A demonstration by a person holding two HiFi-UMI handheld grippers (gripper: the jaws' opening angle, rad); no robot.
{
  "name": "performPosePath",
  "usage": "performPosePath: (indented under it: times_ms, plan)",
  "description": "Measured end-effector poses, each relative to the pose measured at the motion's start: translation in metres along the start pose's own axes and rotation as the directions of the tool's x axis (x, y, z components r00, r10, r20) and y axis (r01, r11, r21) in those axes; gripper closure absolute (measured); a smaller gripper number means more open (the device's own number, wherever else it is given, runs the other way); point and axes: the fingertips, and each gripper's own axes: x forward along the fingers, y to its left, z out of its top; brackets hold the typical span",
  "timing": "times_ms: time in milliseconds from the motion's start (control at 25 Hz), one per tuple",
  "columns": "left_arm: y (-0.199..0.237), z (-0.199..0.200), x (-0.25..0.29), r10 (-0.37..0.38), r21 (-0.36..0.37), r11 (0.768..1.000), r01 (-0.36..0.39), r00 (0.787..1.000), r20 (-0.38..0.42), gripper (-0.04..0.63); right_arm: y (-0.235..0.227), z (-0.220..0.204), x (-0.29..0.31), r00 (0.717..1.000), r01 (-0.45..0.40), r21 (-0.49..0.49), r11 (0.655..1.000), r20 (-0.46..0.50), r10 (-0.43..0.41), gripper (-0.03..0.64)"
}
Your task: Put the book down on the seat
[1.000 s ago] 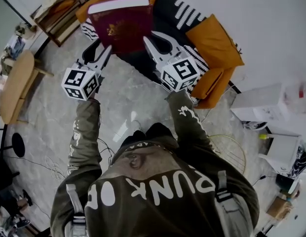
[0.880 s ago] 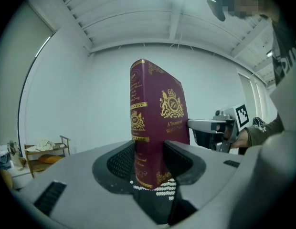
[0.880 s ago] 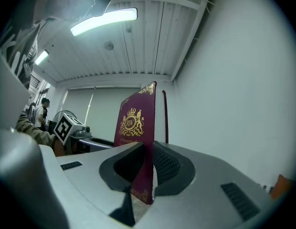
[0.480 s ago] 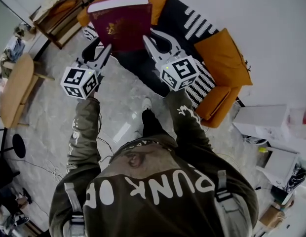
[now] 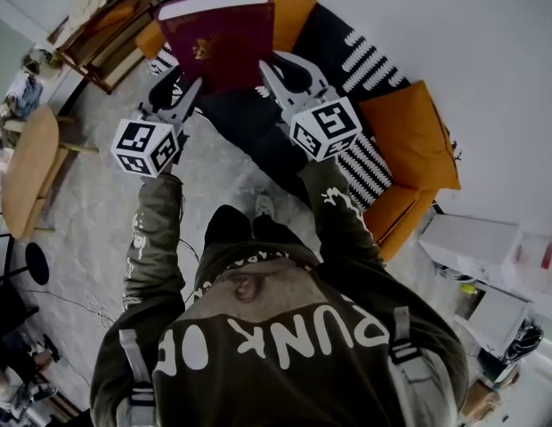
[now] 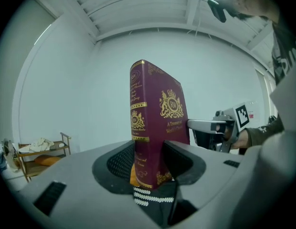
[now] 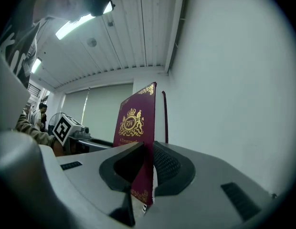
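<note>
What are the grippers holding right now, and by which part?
Both hold the maroon book: the left gripper at its bottom spine-side corner, the right gripper at its bottom open-side corner.

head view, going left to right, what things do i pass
wooden table → left gripper → book → right gripper → orange cushion at the sofa's right end → white box

light: bright, even — ceiling strip glare | edges: fisheye-bent, dark vignette | focus: sharp
</note>
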Motion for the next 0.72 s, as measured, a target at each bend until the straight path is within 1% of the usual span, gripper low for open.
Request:
performPosePath:
  times_ms: [160, 280, 440, 560, 720]
  plan:
    - [0.030, -0.016, 0.030, -0.006, -0.017, 1.000, 0.005, 1.000, -0.030, 0.416, -0.025, -0.024, 0.031, 1.000, 0.007, 0.032, 0.999, -0.030, -0.006, 0.551]
    - [0.055, -0.035, 0.056, -0.019, -0.047, 0.999, 0.017, 0.999, -0.046, 0.416, -0.046, -0.045, 0.056, 0.998, 0.018, 0.050, 0.999, -0.057, -0.015, 0.551]
    - [0.099, -0.063, 0.100, -0.035, -0.083, 0.996, 0.030, 0.998, -0.061, 0.416, -0.081, -0.077, 0.102, 0.996, 0.031, 0.058, 0.998, -0.083, -0.026, 0.551]
    - [0.136, -0.095, 0.136, -0.054, -0.119, 0.992, 0.043, 0.994, -0.090, 0.416, -0.108, -0.114, 0.139, 0.991, 0.051, 0.081, 0.995, -0.127, -0.040, 0.551]
    - [0.190, -0.152, 0.176, -0.073, -0.178, 0.983, 0.046, 0.987, -0.145, 0.416, -0.137, -0.180, 0.192, 0.978, 0.074, 0.136, 0.988, -0.203, -0.045, 0.551]
